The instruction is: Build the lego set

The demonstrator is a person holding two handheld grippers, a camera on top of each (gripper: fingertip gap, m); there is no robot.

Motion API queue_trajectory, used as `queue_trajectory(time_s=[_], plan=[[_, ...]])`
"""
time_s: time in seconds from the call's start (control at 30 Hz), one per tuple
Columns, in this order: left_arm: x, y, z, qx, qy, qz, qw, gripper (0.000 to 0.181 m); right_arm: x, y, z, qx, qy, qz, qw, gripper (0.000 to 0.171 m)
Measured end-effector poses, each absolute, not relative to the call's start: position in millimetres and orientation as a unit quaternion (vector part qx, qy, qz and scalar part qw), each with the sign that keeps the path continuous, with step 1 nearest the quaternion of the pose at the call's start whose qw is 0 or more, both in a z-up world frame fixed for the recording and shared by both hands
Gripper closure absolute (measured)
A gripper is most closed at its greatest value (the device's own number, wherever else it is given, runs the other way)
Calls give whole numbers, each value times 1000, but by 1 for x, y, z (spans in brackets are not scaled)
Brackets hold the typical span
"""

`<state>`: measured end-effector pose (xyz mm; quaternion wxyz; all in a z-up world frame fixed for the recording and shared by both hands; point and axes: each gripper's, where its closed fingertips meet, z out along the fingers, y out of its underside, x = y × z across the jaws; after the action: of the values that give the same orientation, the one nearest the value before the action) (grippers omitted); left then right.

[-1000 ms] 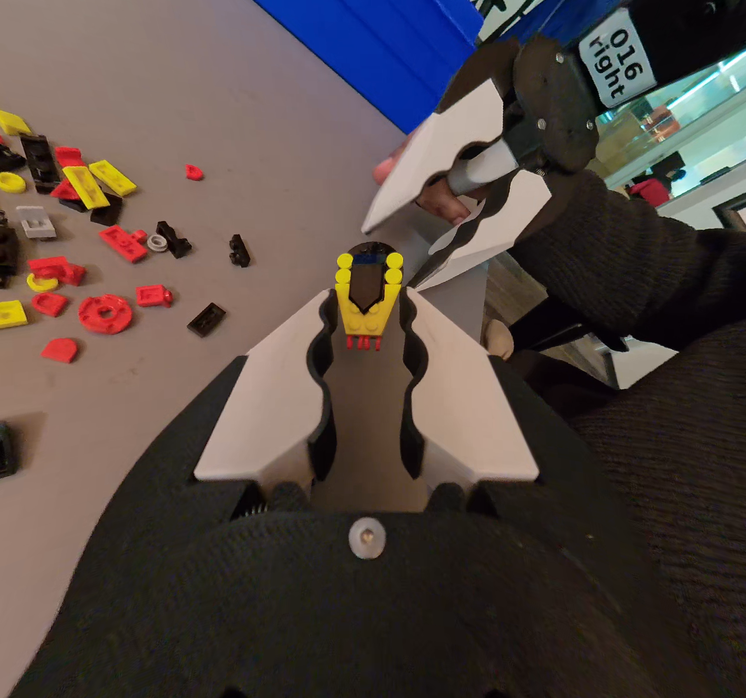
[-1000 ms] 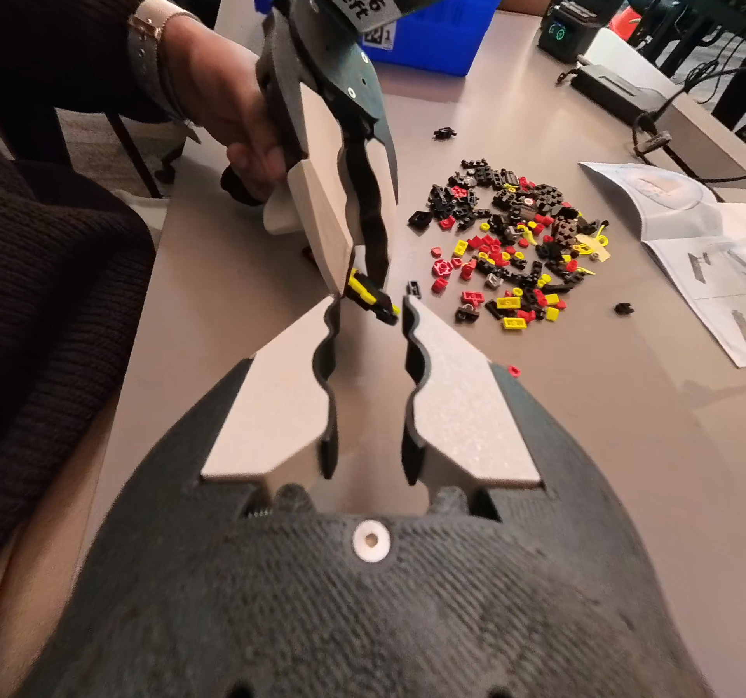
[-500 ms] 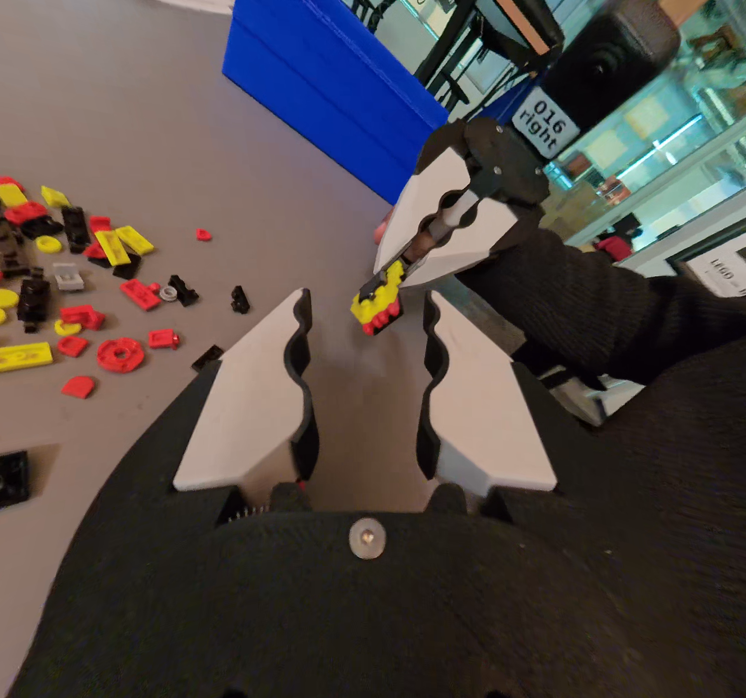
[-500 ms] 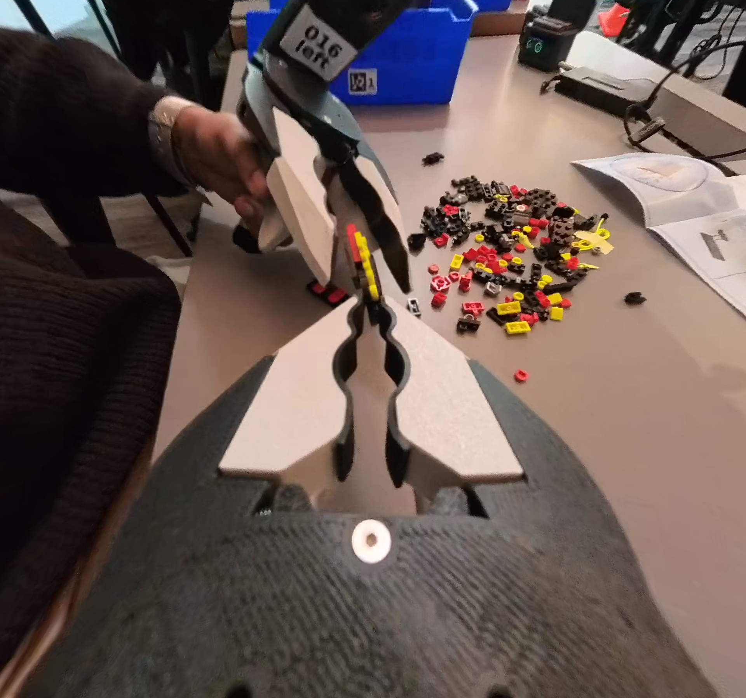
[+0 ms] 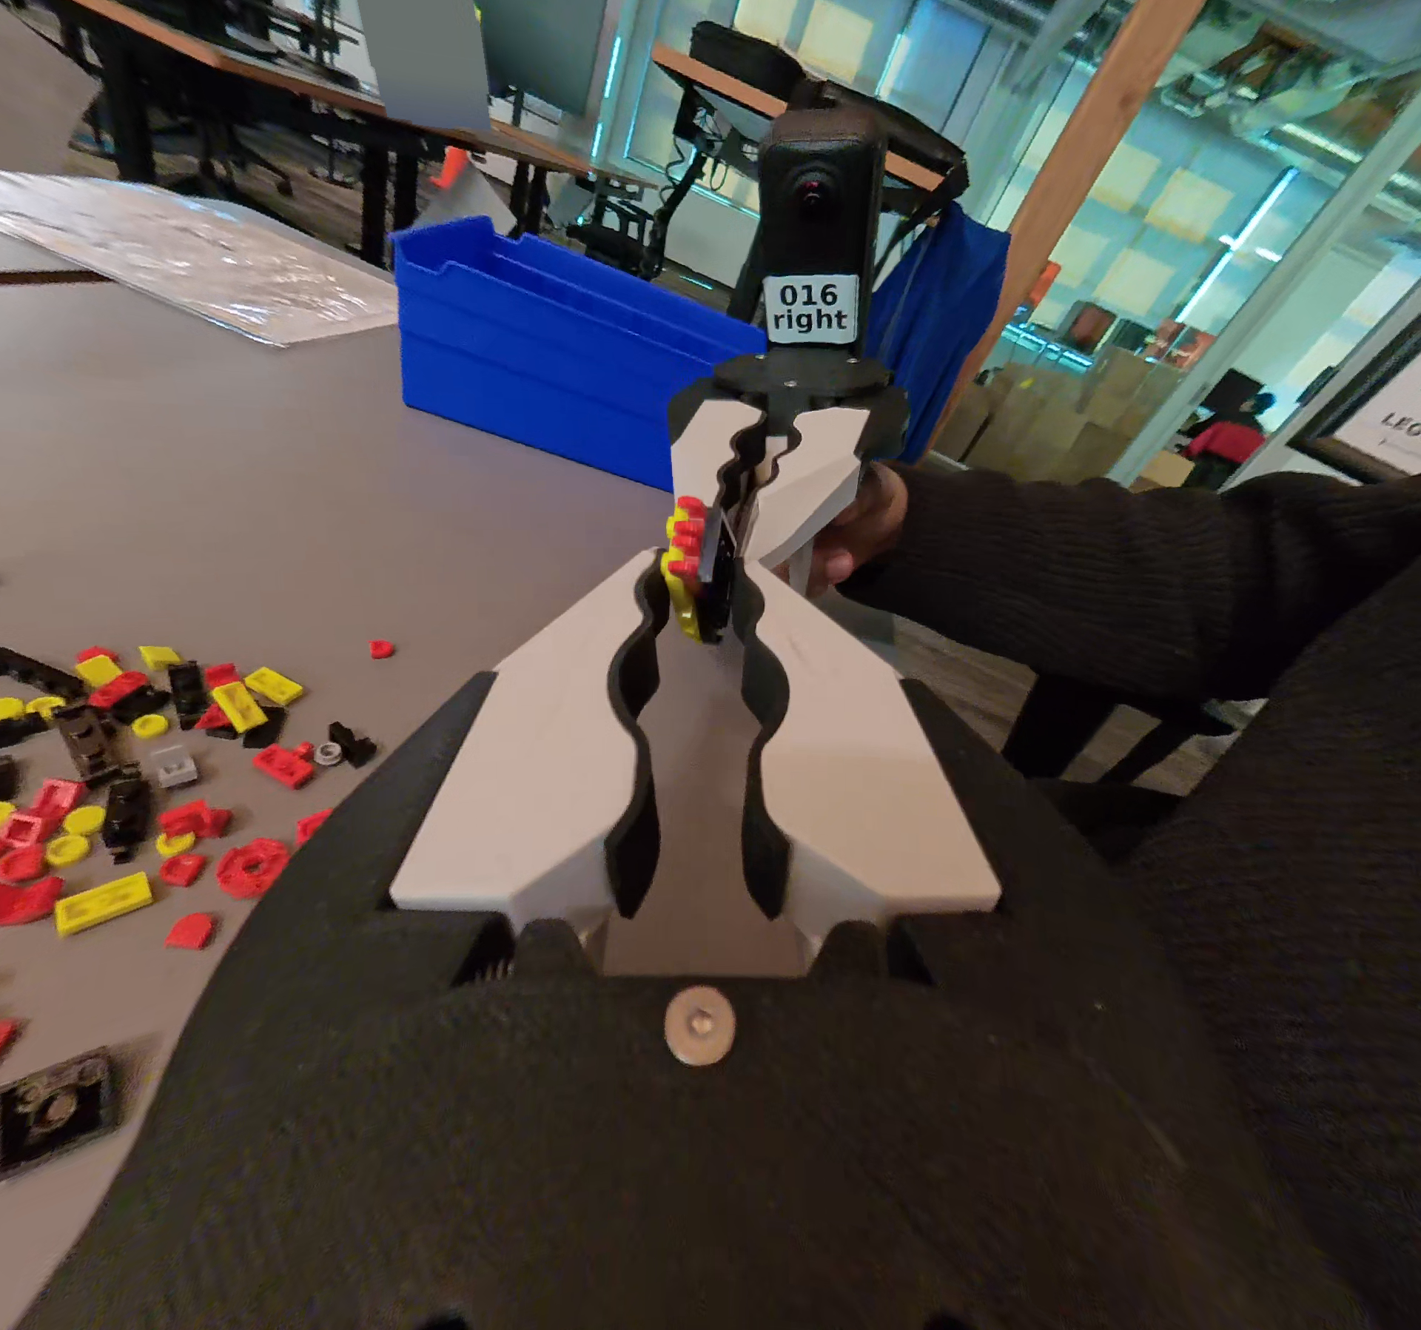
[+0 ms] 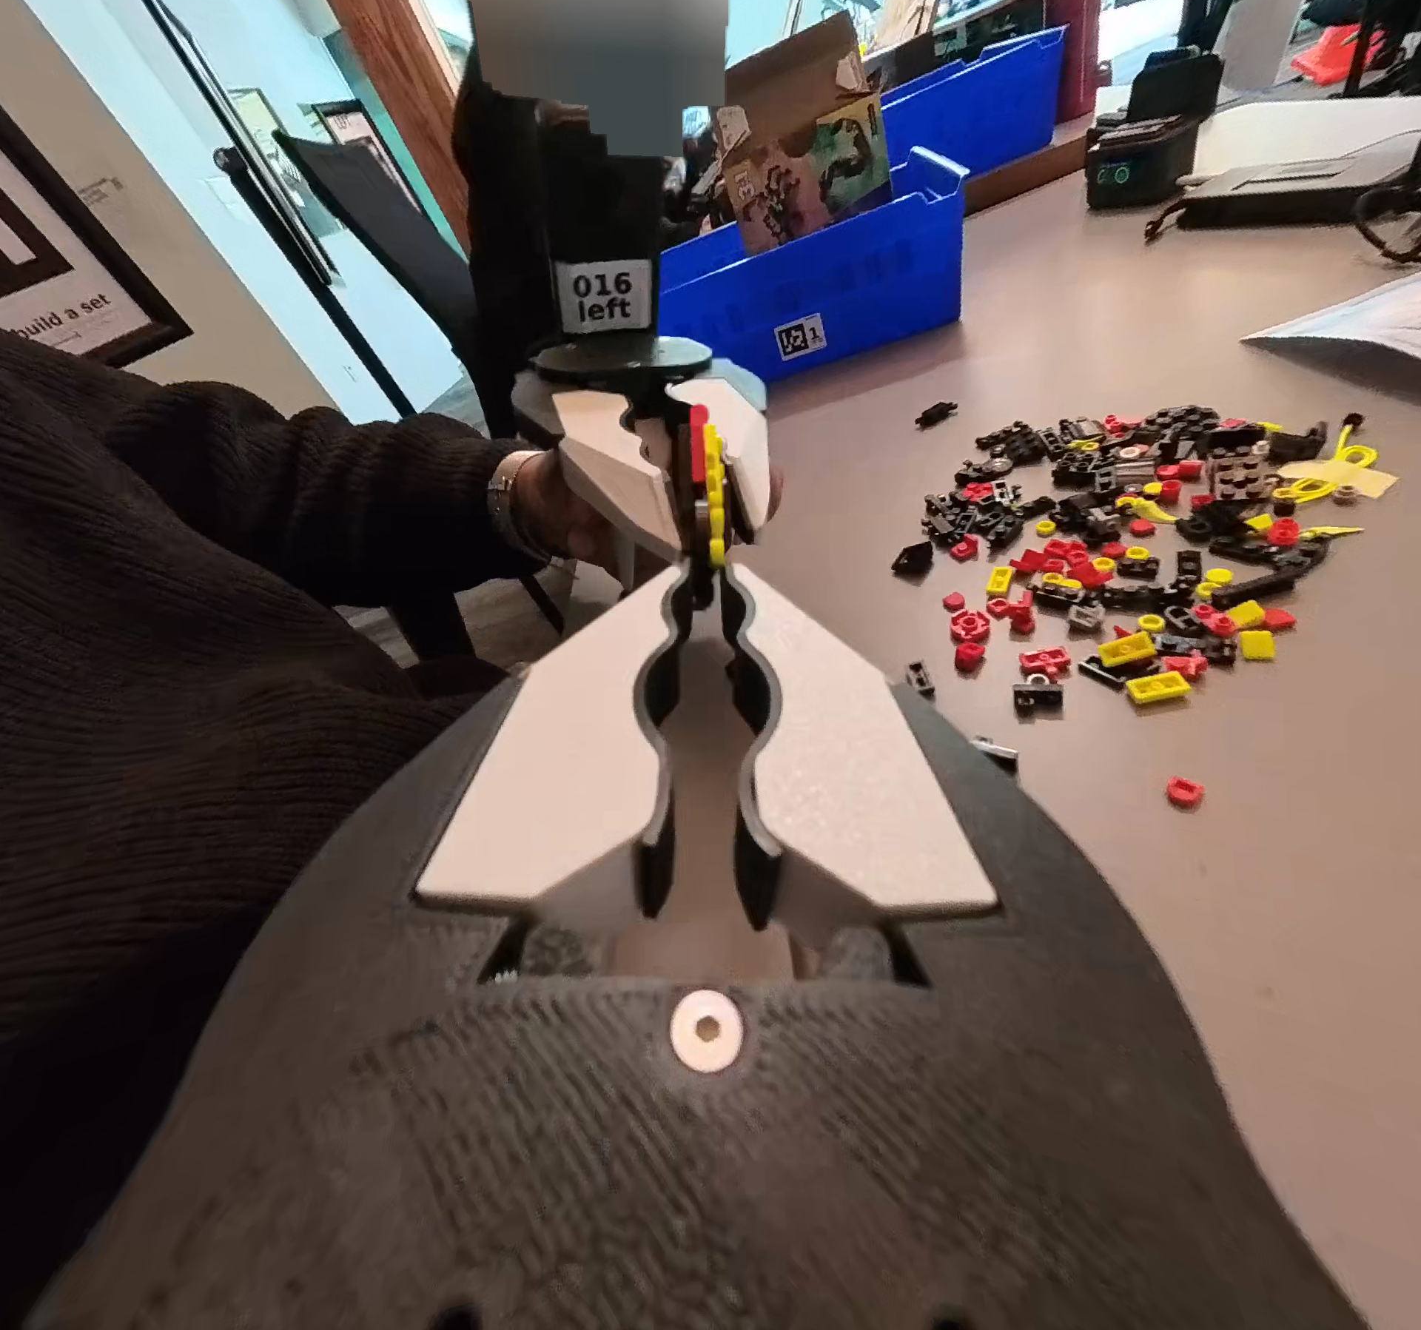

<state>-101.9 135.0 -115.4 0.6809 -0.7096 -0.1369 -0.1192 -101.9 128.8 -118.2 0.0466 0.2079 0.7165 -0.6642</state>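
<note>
A small lego assembly [image 5: 692,570] of yellow, red and black pieces is held upright in the air between both grippers, above the table's near edge. My left gripper [image 5: 701,584] is closed onto its lower part from below. My right gripper [image 6: 701,579] is shut on its other end; in the left wrist view it comes down from above [image 5: 734,516]. In the right wrist view the assembly [image 6: 711,486] stands on edge between the left gripper's fingers [image 6: 615,470]. A pile of loose red, yellow and black pieces [image 6: 1138,555] lies on the grey table [image 6: 1153,870].
The loose pieces also show at the left of the left wrist view [image 5: 115,770]. A blue bin [image 5: 538,347] stands at the table's back, with a box in it [image 6: 800,140]. An instruction booklet [image 6: 1361,332] lies far right. A lone black piece [image 5: 54,1116] lies near left. My two grippers' fingertips are within a few centimetres of each other.
The right gripper closed on the assembly and took it as the left opened. Both grippers then tilted up level, and the left gripper has closed onto the assembly again.
</note>
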Motion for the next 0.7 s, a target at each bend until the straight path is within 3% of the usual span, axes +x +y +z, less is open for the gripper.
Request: queue_trajectory(time_s=[0.3, 0.53, 0.7], plan=[[-98, 134, -125, -729, -135, -156, 653, 171, -103, 135, -112, 209, 704, -677, 55, 154], [-80, 140, -142, -772, -89, -151, 611, 171, -96, 129, -119, 196, 718, -664, 69, 156], [-73, 142, -148, -784, -73, -150, 597, 171, -86, 125, -126, 180, 735, -648, 87, 170]])
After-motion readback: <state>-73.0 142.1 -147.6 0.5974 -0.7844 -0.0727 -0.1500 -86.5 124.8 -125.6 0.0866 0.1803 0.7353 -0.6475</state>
